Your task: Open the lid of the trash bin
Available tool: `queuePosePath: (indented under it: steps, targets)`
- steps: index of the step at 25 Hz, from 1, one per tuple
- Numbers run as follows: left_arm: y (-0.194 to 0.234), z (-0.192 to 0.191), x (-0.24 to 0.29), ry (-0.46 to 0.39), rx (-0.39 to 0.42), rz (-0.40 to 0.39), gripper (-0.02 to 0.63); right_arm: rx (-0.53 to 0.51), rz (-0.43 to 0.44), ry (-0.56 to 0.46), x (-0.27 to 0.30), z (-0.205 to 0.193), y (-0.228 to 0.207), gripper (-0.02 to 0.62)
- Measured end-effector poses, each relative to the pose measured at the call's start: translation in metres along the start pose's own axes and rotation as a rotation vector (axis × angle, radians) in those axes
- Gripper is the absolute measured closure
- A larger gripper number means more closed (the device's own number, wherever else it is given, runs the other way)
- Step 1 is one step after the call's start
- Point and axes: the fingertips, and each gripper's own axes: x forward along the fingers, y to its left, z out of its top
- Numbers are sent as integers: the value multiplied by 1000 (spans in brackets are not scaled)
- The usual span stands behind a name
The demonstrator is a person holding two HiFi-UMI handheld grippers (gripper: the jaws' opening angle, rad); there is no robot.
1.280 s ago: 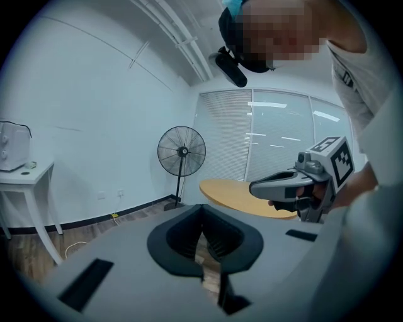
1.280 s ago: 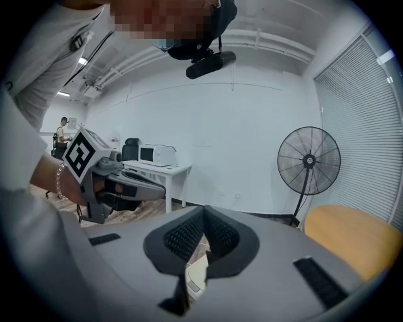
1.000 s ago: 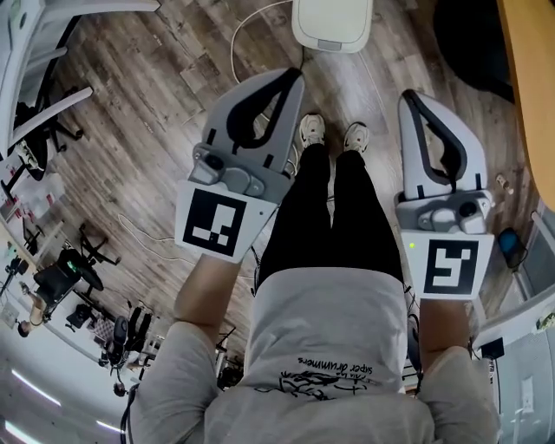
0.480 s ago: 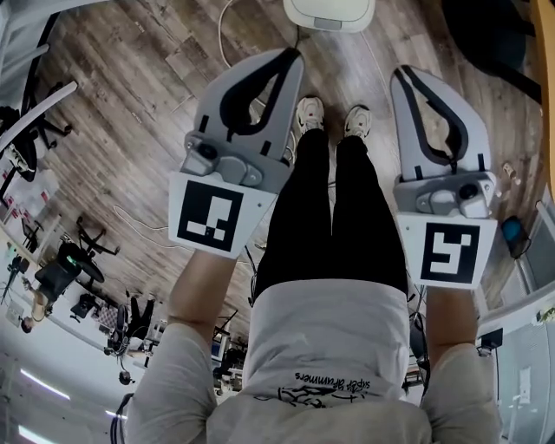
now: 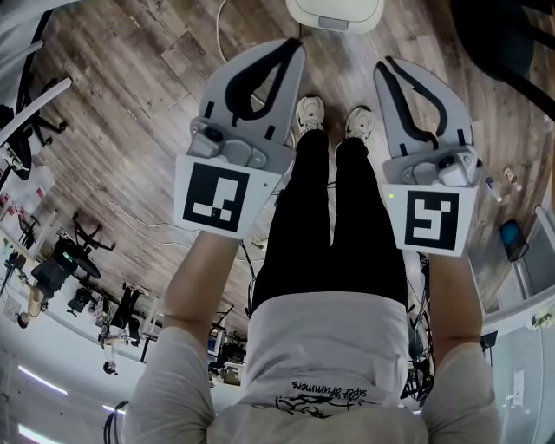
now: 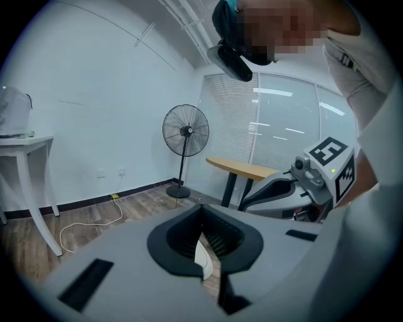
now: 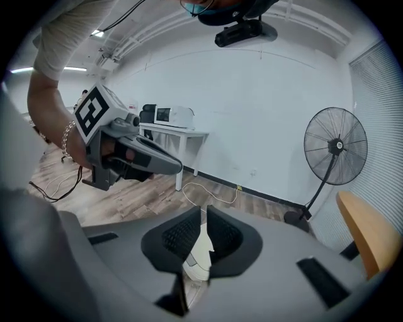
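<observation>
Now the left gripper (image 5: 297, 45), clenched empty, has neared the trash bin (image 5: 336, 12); the right gripper (image 5: 381, 64) too, its empty jaws having just been opening a crack.

Left tool (image 6: 203, 210): shell of grey plastic, matt and smooth. Its inner pads (image 6: 218, 242) are black, ribbed and rubber-like. Marker cube (image 5: 214, 197): matt white faces with flat black print.

Trash bin lid (image 5: 335, 12): white plastic, smooth, slight sheen.

Floor (image 5: 130, 104): wood-look planks, visible grain, low gloss.

Trousers (image 5: 334, 225): black cloth, matt. Shirt (image 5: 325, 347): grey knit cloth with black print.

Fan (image 6: 186, 131): black wire guard, metal by appearance.

Bench (image 6: 242, 168): pale wood-finish top, smooth.

Wall (image 6: 94, 94): white, matt.
</observation>
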Motion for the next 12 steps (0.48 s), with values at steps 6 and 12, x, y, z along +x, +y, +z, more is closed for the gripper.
queuePosePath:
  steps: [6,12]
  targets:
    - [13,-25,14,21,0,6,591,-80,47,68,36,-29,10,548]
    - [26,-58,33,52,-24,19,591,-144,95,134,68,-65,24,538]
